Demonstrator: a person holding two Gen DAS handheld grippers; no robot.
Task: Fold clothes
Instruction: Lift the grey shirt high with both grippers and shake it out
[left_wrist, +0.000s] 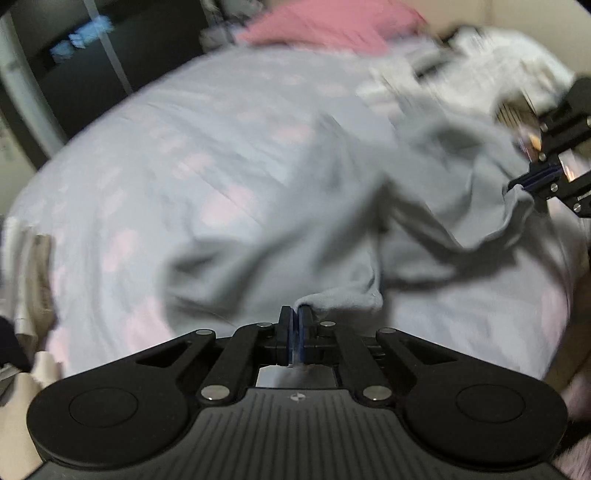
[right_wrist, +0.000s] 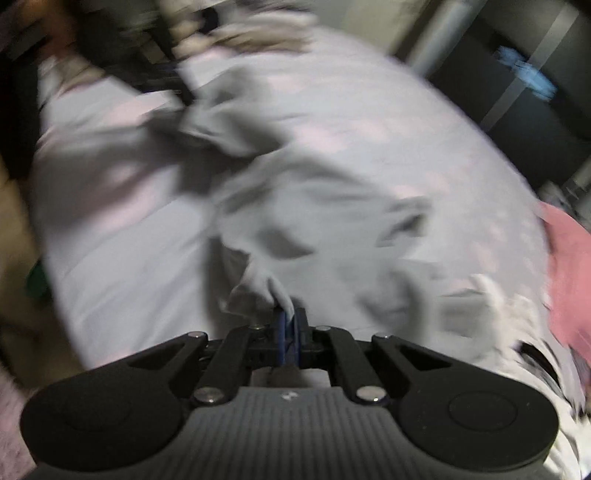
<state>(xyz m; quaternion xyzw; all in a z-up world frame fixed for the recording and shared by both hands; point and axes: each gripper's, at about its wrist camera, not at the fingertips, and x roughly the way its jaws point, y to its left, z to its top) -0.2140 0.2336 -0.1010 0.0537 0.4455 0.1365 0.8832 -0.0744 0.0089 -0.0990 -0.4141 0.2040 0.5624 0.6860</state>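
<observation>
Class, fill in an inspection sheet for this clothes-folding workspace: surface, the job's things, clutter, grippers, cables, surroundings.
Surface: bed sheet, pale with pink patches, blurred.
Job's things: grey garment crumpled on the sheet, lifted at two edges.
Clutter: pink cloth and white fabric at the far side.
Grippers: left gripper shut on a garment edge; right gripper shut on another edge.
Cables: nothing seen.
Surroundings: dark cabinet beyond the bed.

Both fisheye views are dim and heavily smeared by motion blur, edges bowed and dark, with soft shadows under the grey garment (left_wrist: 295, 229), perhaps from overhead light.
</observation>
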